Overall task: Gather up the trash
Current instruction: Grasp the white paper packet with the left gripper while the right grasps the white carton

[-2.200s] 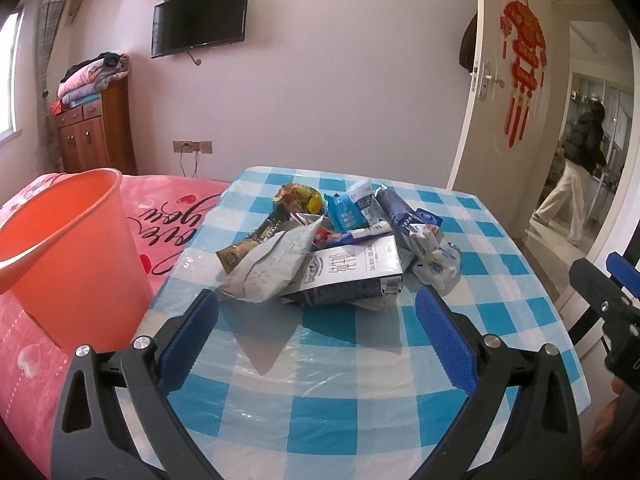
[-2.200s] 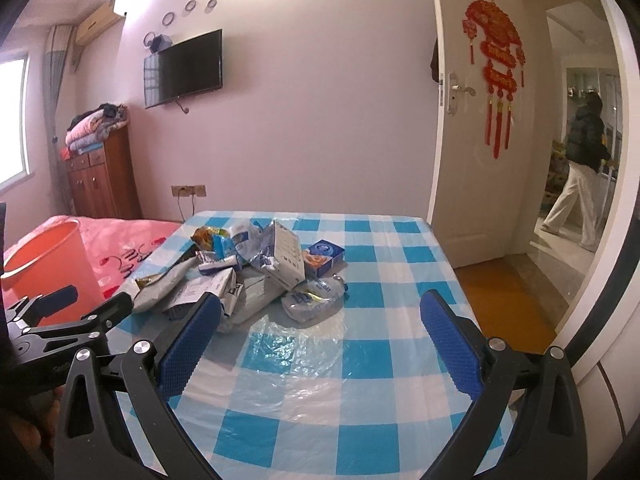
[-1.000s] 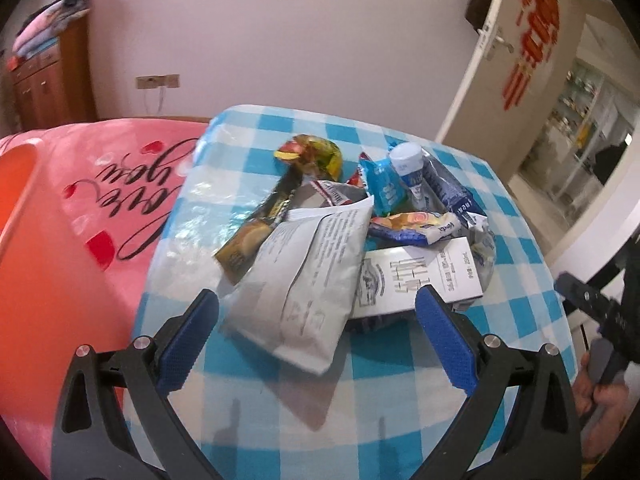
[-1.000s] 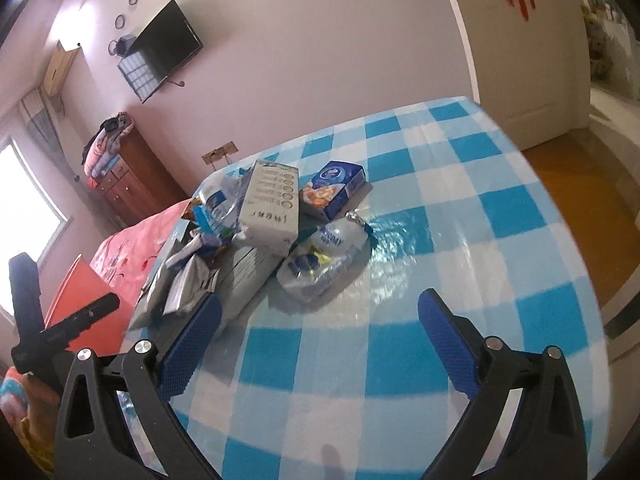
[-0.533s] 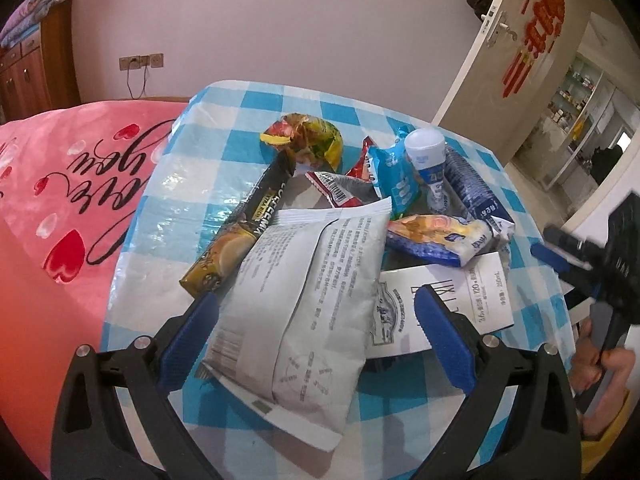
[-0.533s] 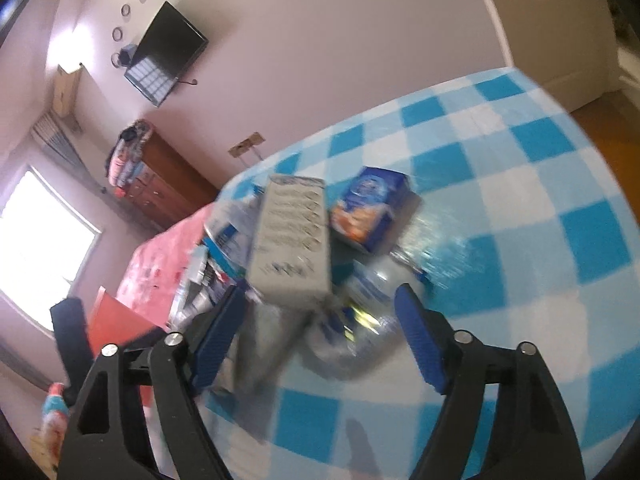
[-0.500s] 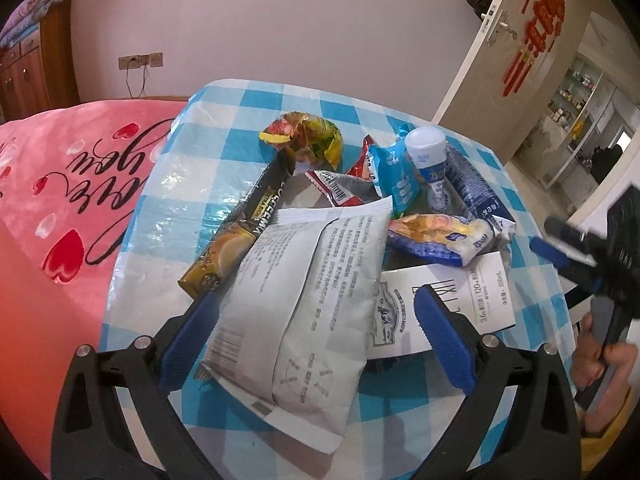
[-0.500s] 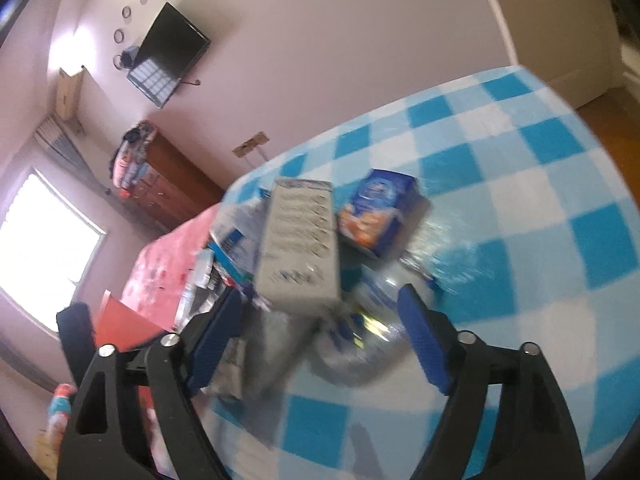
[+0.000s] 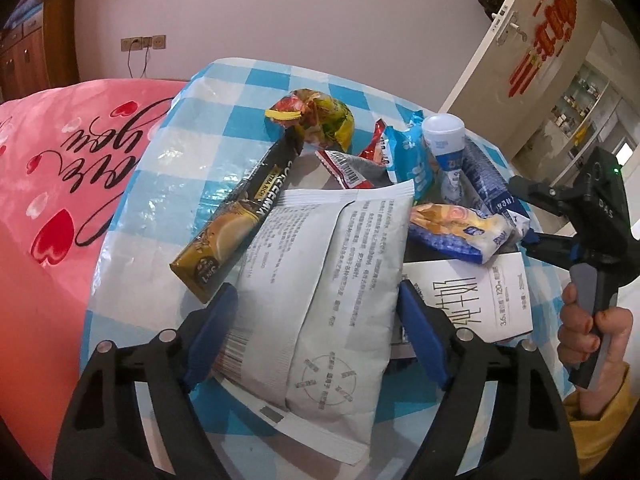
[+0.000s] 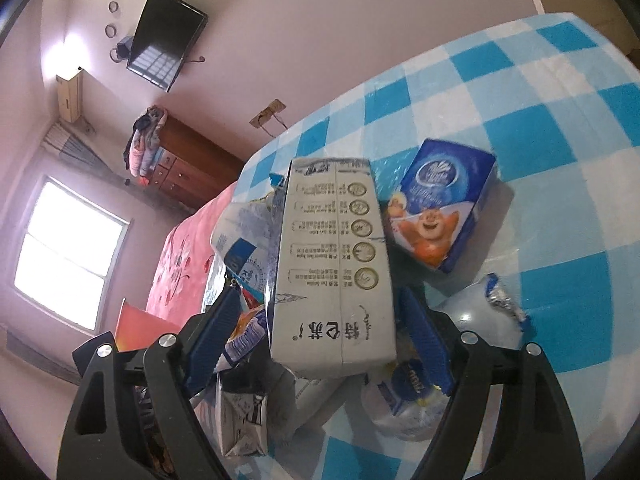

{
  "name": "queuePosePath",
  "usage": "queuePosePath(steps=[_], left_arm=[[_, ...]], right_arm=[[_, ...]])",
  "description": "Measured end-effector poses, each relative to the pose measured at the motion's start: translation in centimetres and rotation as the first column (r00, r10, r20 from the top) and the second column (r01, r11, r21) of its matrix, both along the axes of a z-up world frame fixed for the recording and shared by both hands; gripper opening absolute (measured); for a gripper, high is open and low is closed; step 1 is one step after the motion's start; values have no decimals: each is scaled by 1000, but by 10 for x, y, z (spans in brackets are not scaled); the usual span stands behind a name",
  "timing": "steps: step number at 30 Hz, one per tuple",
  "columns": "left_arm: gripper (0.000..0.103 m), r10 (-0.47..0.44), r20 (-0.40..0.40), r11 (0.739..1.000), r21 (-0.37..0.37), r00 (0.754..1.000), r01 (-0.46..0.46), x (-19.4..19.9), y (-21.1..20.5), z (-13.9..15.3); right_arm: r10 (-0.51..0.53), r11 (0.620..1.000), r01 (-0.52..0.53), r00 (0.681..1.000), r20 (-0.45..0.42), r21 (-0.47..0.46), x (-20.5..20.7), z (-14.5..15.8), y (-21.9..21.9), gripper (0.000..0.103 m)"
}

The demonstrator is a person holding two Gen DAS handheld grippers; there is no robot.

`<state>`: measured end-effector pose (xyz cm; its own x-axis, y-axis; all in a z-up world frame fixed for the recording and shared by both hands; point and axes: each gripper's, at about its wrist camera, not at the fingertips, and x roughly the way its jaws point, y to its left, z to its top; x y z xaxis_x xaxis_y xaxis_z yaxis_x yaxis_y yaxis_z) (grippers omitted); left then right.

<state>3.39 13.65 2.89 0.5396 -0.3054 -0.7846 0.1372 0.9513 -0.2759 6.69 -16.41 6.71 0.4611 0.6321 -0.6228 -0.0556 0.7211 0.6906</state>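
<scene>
A pile of trash lies on the blue-checked table (image 9: 224, 92). My left gripper (image 9: 316, 328) is open, with its blue pads on either side of a large white pouch (image 9: 320, 280); a pad touches the left edge. Beside the pouch lie a brown coffee sachet (image 9: 240, 216), a yellow-red wrapper (image 9: 316, 116), a milk carton (image 9: 472, 304) and a white-capped tube (image 9: 444, 140). My right gripper (image 10: 320, 320) is open around the end of the upright milk carton (image 10: 332, 264). It also shows in the left wrist view (image 9: 532, 216), at the right of the pile.
A blue tissue pack (image 10: 440, 208) and a crumpled clear bag (image 10: 472, 320) lie right of the carton. A pink bedspread (image 9: 60, 152) borders the table's left side. An orange bucket edge (image 10: 136, 320) shows beyond the pile. A door (image 9: 532, 40) stands open at the back right.
Both grippers have moved down into the pile and narrowed. The left now straddles the white pouch, the right straddles the milk carton.
</scene>
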Motion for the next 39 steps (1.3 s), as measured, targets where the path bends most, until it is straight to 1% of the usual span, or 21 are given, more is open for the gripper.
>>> queuePosePath(steps=[2,4,11,13,15,19,22,24,27,29,30,31,32,33,35,38,39], left_arm=[[73,-4,5,1000,-3,1000,4,-3,-3,1],[68,-7,17,1000,10,1000,6,-5,-7,4],[55,9,32,1000,0,999,-9,-14,-13,10],[54,10,31,1000,-21,999,-9,-16,-13,11],[53,7,29,999,-37,1000,-6,-20,-14,12],[53,-15,24,999,-50,1000,16,-31,-20,12],[53,-59,17,996,-66,998,60,-43,-29,13],[53,-87,14,995,-51,996,88,-52,-36,13],[55,-116,10,992,-49,993,116,-63,-40,14],[63,-115,18,992,-42,993,115,-67,-38,16],[64,-110,27,993,-36,994,111,-69,-36,18],[70,-110,31,993,-32,993,111,-70,-35,18],[79,-106,37,994,-22,994,107,-70,-33,19],[81,-99,43,995,-12,994,100,-69,-31,19],[83,-110,47,994,-11,993,111,-66,-28,17],[83,-118,3,993,6,993,118,-58,-30,5],[83,-122,-11,993,-1,992,122,-55,-31,1]], right_arm=[[8,1000,-8,1000,0,-10,0,-1,4,76],[-3,999,3,1000,-2,-35,0,-5,6,61],[-15,1000,15,1000,0,-26,-12,-11,7,61],[-18,999,18,1000,8,-33,-18,-10,7,61],[-18,998,19,1000,25,-59,-26,-7,10,61],[1,996,3,999,46,-88,-41,-2,12,61],[8,995,-2,998,57,-102,-55,2,12,61],[21,993,-13,998,65,-120,-67,4,13,61],[41,983,-26,996,84,-181,-87,7,17,61],[53,976,-32,994,91,-217,-101,8,19,61],[58,972,-36,994,90,-234,-107,7,19,61],[62,969,-38,994,91,-242,-112,7,19,61],[63,967,-38,994,91,-254,-118,7,19,61],[65,964,-39,994,90,-262,-123,7,19,61],[69,960,-43,994,88,-275,-130,6,19,61],[79,954,-52,993,83,-296,-133,3,21,61],[81,951,-52,993,83,-304,-134,3,22,62]])
